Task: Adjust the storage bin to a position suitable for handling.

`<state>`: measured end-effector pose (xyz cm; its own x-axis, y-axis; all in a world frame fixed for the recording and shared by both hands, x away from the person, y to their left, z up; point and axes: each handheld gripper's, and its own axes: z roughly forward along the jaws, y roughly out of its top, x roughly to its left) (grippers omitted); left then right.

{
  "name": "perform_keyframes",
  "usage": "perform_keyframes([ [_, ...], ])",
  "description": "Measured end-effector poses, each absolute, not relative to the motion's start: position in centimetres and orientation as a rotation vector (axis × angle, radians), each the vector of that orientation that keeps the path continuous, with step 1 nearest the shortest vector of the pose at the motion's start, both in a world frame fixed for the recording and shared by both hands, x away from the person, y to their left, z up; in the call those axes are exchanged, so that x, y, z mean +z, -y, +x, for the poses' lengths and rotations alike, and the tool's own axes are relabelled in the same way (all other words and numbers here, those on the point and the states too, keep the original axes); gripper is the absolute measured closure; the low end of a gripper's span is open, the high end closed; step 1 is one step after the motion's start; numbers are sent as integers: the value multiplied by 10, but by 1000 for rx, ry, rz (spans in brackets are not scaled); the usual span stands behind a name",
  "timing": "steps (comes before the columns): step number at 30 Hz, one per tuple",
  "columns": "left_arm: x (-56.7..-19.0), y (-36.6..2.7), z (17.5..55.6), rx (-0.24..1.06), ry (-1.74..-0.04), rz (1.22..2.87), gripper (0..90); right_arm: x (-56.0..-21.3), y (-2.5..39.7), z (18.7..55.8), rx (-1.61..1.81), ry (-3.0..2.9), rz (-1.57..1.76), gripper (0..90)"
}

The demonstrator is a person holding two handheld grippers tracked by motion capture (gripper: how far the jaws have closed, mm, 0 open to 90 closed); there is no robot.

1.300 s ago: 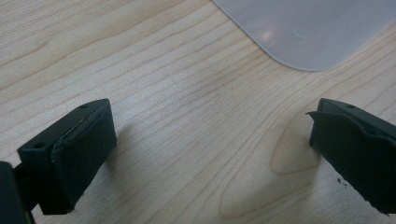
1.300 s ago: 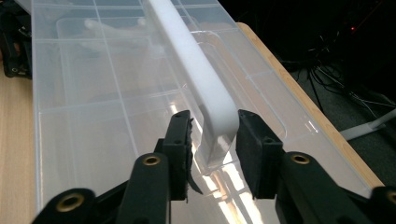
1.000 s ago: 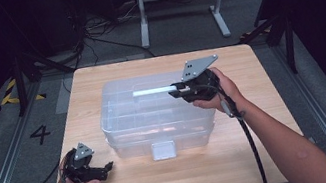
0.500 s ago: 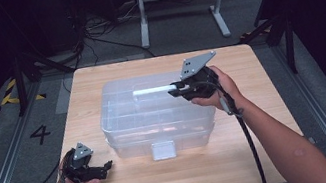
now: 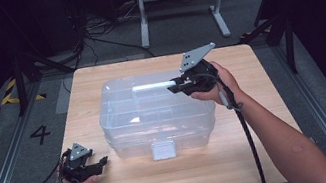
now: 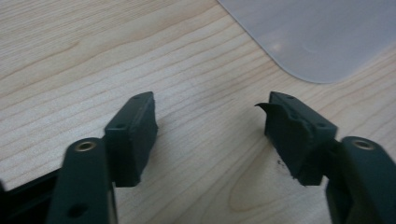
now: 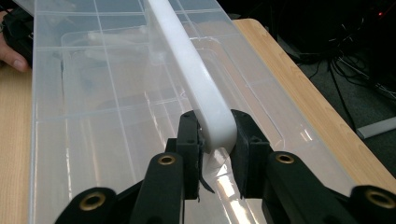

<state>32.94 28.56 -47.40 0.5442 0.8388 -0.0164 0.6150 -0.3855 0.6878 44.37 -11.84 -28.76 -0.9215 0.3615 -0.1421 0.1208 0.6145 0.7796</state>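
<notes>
White plastic handle (image 7: 198,79) of the clear bin (image 5: 155,118), mid-table: I've got my right gripper (image 7: 215,140) clamped on its near end. Its long axis runs straight away from the jaws, across the lid toward my left side. Left gripper (image 6: 210,126) sits released w/ nothing between the jaws, low over bare wood near the bin's front-left corner, well apart from the handle. So any lift looks like the right's job, imo.

Clear bin (image 5: 159,122) on wooden table (image 5: 267,119)
</notes>
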Motion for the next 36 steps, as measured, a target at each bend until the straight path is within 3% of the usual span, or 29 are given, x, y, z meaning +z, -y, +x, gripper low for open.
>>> perform_keyframes([
  [19, -406, -274, 312, 614, -1011, 2014, 579, -276, 117, 458, 1203, -2569, 439, 742],
  [36, -390, -253, 320, 549, -918, 1980, 782, -265, 113, 470, 1174, -2553, 484, 724],
])
